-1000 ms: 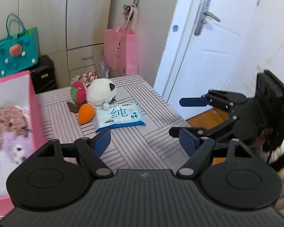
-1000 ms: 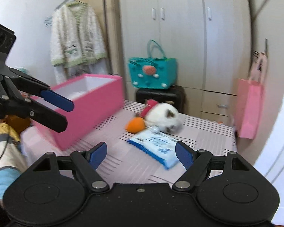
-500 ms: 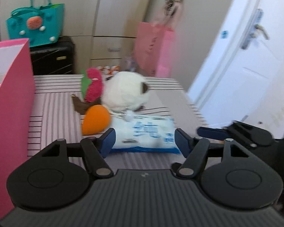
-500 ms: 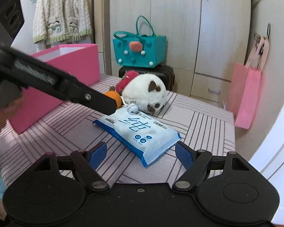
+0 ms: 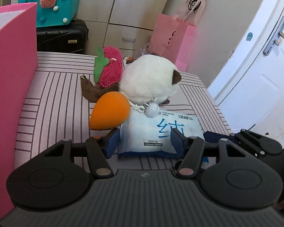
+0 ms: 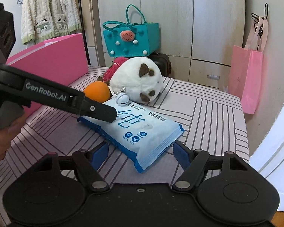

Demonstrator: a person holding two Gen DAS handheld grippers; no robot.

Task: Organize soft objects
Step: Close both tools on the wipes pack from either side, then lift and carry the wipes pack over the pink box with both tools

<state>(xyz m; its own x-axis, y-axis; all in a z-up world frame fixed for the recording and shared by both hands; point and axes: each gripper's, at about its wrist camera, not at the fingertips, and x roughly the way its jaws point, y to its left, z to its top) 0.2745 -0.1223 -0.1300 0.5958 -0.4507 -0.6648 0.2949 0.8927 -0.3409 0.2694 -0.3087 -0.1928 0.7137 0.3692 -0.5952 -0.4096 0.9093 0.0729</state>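
A blue-and-white wipes pack (image 5: 161, 128) (image 6: 138, 130) lies on the striped table (image 5: 56, 98). My left gripper (image 5: 144, 141) is low over the pack's near left end. Its jaws are closing, with the pack between them; I see no firm squeeze. From the right wrist view, one left finger (image 6: 96, 111) rests over the pack's far edge. My right gripper (image 6: 141, 151) stands open with the pack's near corner between its fingertips. Behind the pack lie a white plush (image 5: 147, 81), an orange plush (image 5: 109, 111) and a strawberry plush (image 5: 108, 68).
A tall pink box (image 5: 9, 75) stands at the table's left. Beyond the table are a teal bag (image 5: 49, 5) on a black suitcase (image 5: 62, 36) and a pink paper bag (image 5: 170, 36). A white door (image 5: 255, 66) is on the right. A person's hand (image 6: 1, 141) holds the left gripper.
Both grippers have come down and forward to the wipes pack. The left jaws have narrowed around its end. The toys have not moved.
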